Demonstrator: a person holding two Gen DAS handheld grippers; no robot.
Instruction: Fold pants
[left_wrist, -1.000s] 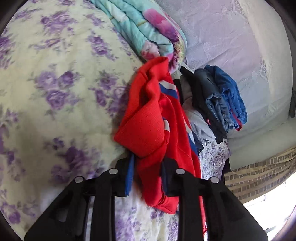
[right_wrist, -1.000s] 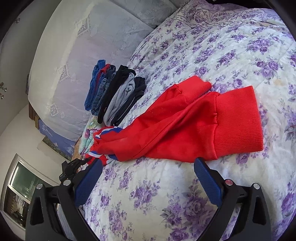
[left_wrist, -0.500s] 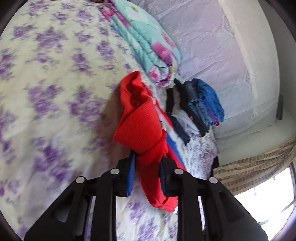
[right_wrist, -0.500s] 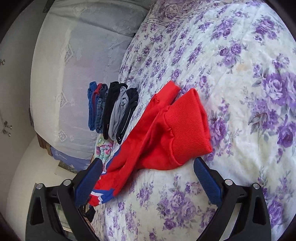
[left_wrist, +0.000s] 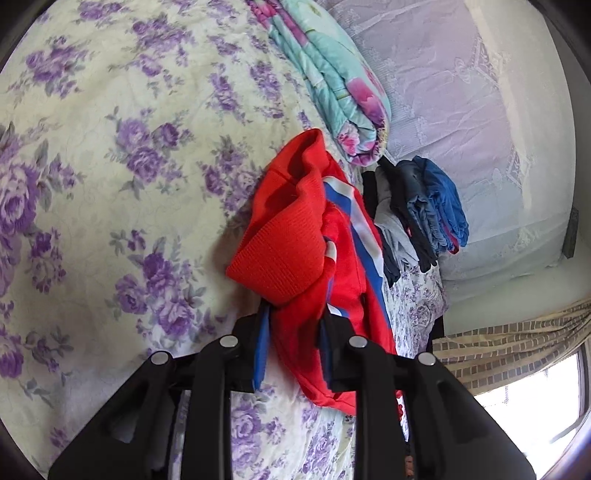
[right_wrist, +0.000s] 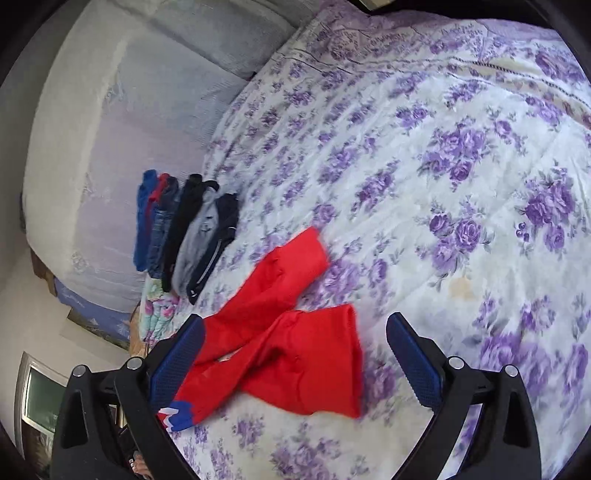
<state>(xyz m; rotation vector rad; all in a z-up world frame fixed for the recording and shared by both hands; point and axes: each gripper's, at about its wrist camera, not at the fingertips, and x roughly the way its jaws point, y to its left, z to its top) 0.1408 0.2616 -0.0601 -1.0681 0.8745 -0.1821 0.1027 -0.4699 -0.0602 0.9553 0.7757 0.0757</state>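
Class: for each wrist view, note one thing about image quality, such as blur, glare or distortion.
Left wrist view: sharp; the window at lower right is blown out white, and the fisheye bends the floral bedspread. Right wrist view: the red pants and nearby flowers are smeared by motion blur, while the right gripper stays crisp.

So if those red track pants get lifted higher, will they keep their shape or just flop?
Probably flop: the red track pants already sag and bunch around the left gripper clamping them. The ribbed cuffs look thicker, so they may hang heavier. On the purple-flowered bedspread they likely drag rather than slide.
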